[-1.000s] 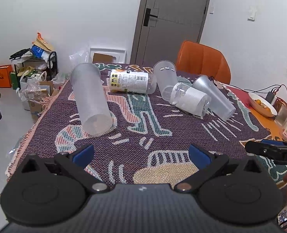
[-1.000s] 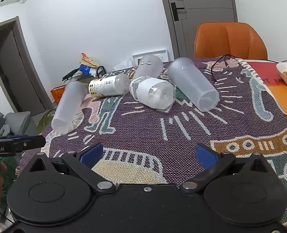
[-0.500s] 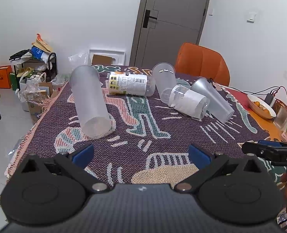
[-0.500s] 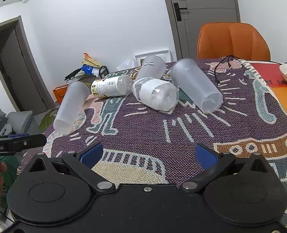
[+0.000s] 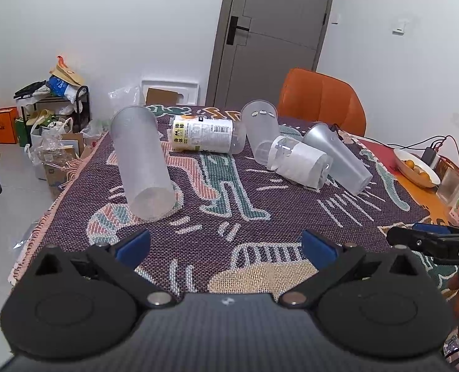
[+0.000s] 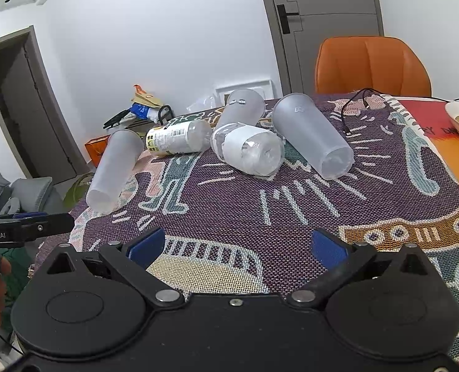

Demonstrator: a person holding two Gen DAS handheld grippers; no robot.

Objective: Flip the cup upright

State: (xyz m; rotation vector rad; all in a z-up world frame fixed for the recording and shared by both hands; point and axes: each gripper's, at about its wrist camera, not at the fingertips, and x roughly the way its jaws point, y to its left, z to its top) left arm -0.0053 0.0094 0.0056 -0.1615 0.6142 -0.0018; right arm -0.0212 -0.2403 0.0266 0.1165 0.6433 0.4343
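Right now all five cups lie on their sides on the patterned cloth (image 5: 229, 217), none upright yet. Your left gripper (image 5: 226, 245) hangs with its jaws wide apart and empty; your right gripper (image 6: 238, 248) is the same. The tall frosted cup (image 5: 141, 161) lies nearest your left hand, at about eleven o'clock from those jaws, long axis running from twelve toward six, one end facing you. From your right gripper that same cup sits far off at ten o'clock, while the wrapped cup (image 6: 249, 152) and the tapered frosted cup (image 6: 311, 138) lie near twelve and one. I judge the left hand better placed for the tall one.
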